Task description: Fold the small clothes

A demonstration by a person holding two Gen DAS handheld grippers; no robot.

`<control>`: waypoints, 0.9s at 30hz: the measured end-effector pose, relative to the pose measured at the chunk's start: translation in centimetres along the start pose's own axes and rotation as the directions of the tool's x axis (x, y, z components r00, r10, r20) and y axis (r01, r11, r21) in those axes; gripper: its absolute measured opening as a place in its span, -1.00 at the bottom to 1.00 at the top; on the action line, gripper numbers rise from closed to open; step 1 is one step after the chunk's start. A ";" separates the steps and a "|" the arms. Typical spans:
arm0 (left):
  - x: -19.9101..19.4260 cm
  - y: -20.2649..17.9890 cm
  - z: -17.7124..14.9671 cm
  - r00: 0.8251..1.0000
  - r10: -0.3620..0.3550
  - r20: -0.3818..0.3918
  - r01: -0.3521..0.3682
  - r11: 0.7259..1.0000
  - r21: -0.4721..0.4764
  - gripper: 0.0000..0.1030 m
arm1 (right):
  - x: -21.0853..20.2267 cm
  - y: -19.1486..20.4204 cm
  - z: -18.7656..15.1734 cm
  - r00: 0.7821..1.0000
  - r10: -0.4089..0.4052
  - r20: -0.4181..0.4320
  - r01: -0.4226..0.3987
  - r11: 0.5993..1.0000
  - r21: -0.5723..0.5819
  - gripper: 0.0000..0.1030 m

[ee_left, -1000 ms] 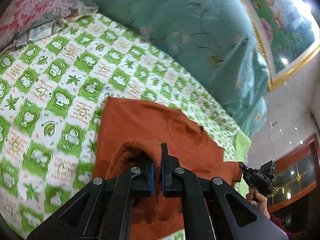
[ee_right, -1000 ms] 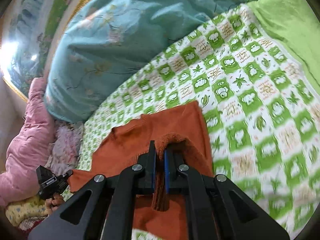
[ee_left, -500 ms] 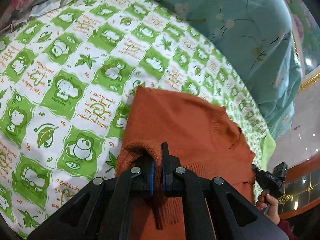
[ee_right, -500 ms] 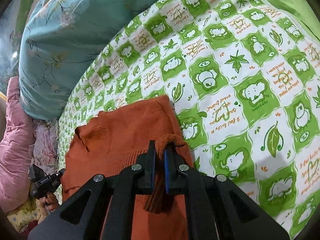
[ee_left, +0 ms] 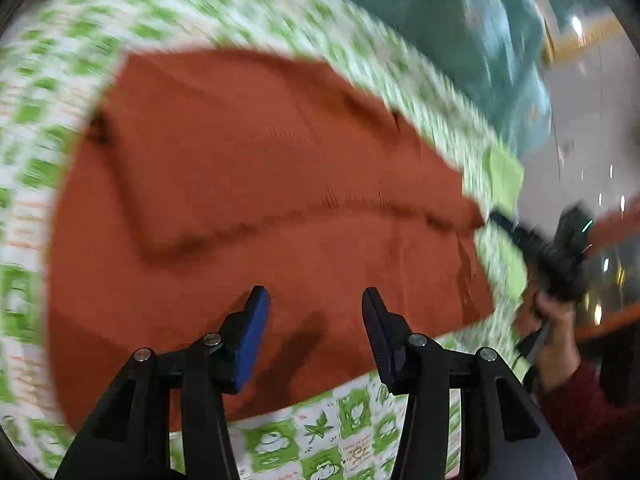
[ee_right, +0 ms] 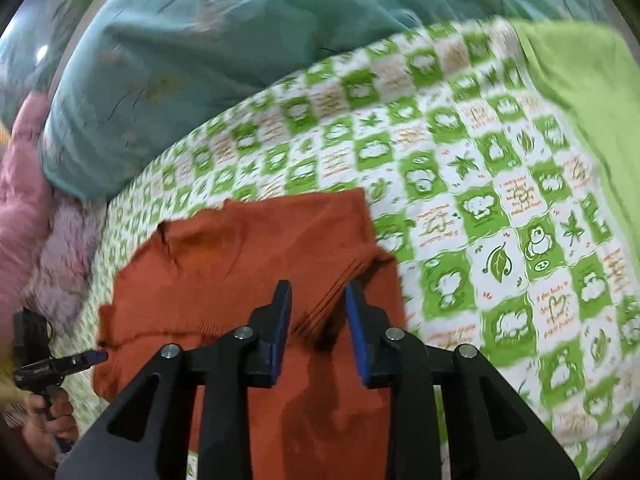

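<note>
On the green-and-white checked bedsheet [ee_right: 472,184], the rust-orange sweater [ee_right: 256,264] lay folded, near the teal duvet [ee_right: 192,52] along the bed's far edge. The left gripper [ee_left: 316,300] hovered above the knit, its jaws opening with nothing between them. The right gripper [ee_right: 318,296] was likewise opening over the sweater's ribbed edge, its pads clear of the cloth.

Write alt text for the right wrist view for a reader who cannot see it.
The right tongs, jaws opening with nothing pinched, hover over an orange sweater lying folded on a green-and-white checked bedsheet. A teal quilt is heaped behind, and at the lower left a hand holds the left tongs at the sweater's edge.
</note>
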State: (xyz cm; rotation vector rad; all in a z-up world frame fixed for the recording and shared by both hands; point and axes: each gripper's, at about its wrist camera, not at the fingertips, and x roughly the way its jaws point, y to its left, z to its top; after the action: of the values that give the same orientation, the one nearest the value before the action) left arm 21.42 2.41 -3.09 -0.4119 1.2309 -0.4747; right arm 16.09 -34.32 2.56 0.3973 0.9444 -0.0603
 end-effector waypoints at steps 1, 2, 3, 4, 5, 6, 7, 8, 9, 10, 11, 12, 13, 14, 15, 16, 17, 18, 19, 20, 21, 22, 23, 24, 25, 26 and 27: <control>1.4 -0.3 -0.1 0.999 0.032 -0.027 -0.032 0.999 0.018 -0.06 | 0.6 1.7 -0.7 0.997 0.067 -0.041 -0.069 0.996 -0.049 -0.43; 2.2 -0.3 0.2 0.998 0.041 -0.037 -0.040 0.999 0.026 -0.06 | 1.5 2.8 -1.2 0.989 0.109 -0.100 -0.117 0.990 -0.078 -0.43; 2.5 -0.4 0.5 0.999 0.037 -0.038 -0.035 0.999 0.031 -0.05 | 3.3 4.4 -2.1 0.966 0.147 -0.214 -0.177 0.976 -0.126 -0.43; 2.8 -0.3 1.5 0.999 0.019 -0.039 -0.018 0.999 0.028 -0.04 | 4.5 5.4 -2.7 0.948 0.150 -0.282 -0.201 0.966 -0.162 -0.43; 3.0 0.0 2.4 0.999 0.000 -0.048 0.001 1.000 0.019 -0.03 | 5.9 6.2 -3.4 0.929 0.141 -0.342 -0.220 0.954 -0.206 -0.43; 3.2 0.3 3.3 0.998 -0.021 -0.058 0.022 1.000 0.010 -0.01 | 7.3 6.8 -3.8 0.912 0.131 -0.389 -0.240 0.939 -0.245 -0.43; 3.5 0.7 4.5 0.997 -0.039 -0.074 0.040 0.999 0.016 -0.02 | 8.1 6.9 -3.7 0.907 0.129 -0.401 -0.248 0.933 -0.259 -0.43; 3.6 0.9 5.6 0.997 -0.030 -0.070 0.032 0.999 0.030 -0.09 | 8.9 6.7 -3.2 0.910 0.125 -0.395 -0.244 0.933 -0.266 -0.43; 3.5 1.1 6.7 0.998 -0.005 -0.056 0.007 0.999 0.049 -0.15 | 9.5 6.2 -2.4 0.923 0.107 -0.371 -0.217 0.939 -0.268 -0.45; 3.3 1.6 8.3 0.999 0.035 -0.035 -0.033 0.997 0.064 -0.26 | 10.2 5.1 -0.8 0.945 0.066 -0.321 -0.154 0.954 -0.258 -0.47; 2.9 2.0 9.8 0.998 0.067 -0.012 -0.066 0.996 0.060 -0.27 | 10.5 4.3 0.3 0.956 0.044 -0.290 -0.117 0.964 -0.238 -0.48; 2.4 2.6 11.1 0.996 0.089 0.019 -0.089 0.995 0.046 -0.27 | 10.7 3.0 2.0 0.971 0.014 -0.237 -0.061 0.979 -0.193 -0.48; 1.3 3.4 12.8 0.989 0.129 0.073 -0.131 0.991 0.017 -0.21 | 10.6 1.9 3.4 0.982 -0.033 -0.186 0.003 0.987 -0.160 -0.48; 0.4 4.1 13.7 0.979 0.170 0.115 -0.171 0.985 -0.008 -0.02 | 10.3 1.0 4.4 0.987 -0.067 -0.146 0.048 0.990 -0.131 -0.48; -0.6 4.7 14.6 0.965 0.204 0.162 -0.200 0.979 -0.043 0.03 | 10.0 0.0 5.4 0.991 -0.074 -0.113 0.064 0.994 -0.089 -0.47; -1.4 5.3 15.1 0.958 0.212 0.191 -0.201 0.977 -0.076 0.04 | 9.7 -0.7 6.3 0.993 -0.080 -0.084 0.076 0.996 -0.051 -0.45; -2.2 6.1 15.5 0.953 0.214 0.213 -0.193 0.975 -0.113 0.04 | 9.3 -1.1 6.6 0.993 -0.096 -0.065 0.094 0.995 -0.034 -0.43; -2.9 6.7 15.8 0.949 0.218 0.230 -0.187 0.971 -0.148 0.04 | 8.9 -1.4 7.0 0.993 -0.111 -0.047 0.110 0.994 -0.020 -0.43; -3.5 7.3 15.7 0.943 0.223 0.245 -0.182 0.967 -0.179 0.04 | 8.5 -1.7 7.2 0.993 -0.109 -0.036 0.109 0.994 -0.010 -0.43; -4.0 7.7 15.4 0.941 0.222 0.256 -0.174 0.965 -0.196 0.04 | 8.2 -1.8 7.1 0.994 -0.108 -0.035 0.108 0.994 -0.006 -0.43; -4.4 7.8 15.0 0.940 0.221 0.259 -0.171 0.964 -0.203 0.04 | 7.9 -1.6 6.9 0.994 -0.108 -0.034 0.108 0.994 -0.006 -0.43; -4.6 7.9 14.4 0.940 0.224 0.258 -0.171 0.962 -0.212 0.05 | 7.5 -1.5 6.6 0.994 -0.106 -0.033 0.105 0.994 -0.008 -0.43; -4.7 7.9 13.6 0.942 0.222 0.253 -0.169 0.962 -0.217 0.05 | 7.1 -1.3 6.1 0.994 -0.100 -0.035 0.099 0.995 -0.010 -0.43; -4.7 7.6 12.7 0.944 0.217 0.249 -0.164 0.962 -0.216 0.05 | 6.7 -1.0 5.5 0.995 -0.091 -0.038 0.090 0.996 -0.011 -0.43; -4.8 7.5 11.4 0.948 0.209 0.240 -0.157 0.963 -0.220 0.05 | 6.3 -0.5 5.0 0.996 -0.083 -0.042 0.083 0.997 -0.009 -0.43; -4.7 7.1 10.2 0.952 0.202 0.231 -0.151 0.963 -0.222 0.05 | 6.1 -0.1 4.4 0.996 -0.079 -0.045 0.079 0.997 -0.007 -0.43; -4.5 6.7 9.1 0.955 0.195 0.225 -0.145 0.964 -0.222 0.05 | 5.2 -0.2 3.7 0.996 -0.072 -0.049 0.072 0.997 -0.003 -0.43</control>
State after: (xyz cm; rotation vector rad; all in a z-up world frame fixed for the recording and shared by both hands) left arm 29.80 10.88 -0.56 -0.5168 1.0661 -0.1429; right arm 21.95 -35.19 0.30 0.3649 1.0067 -0.1158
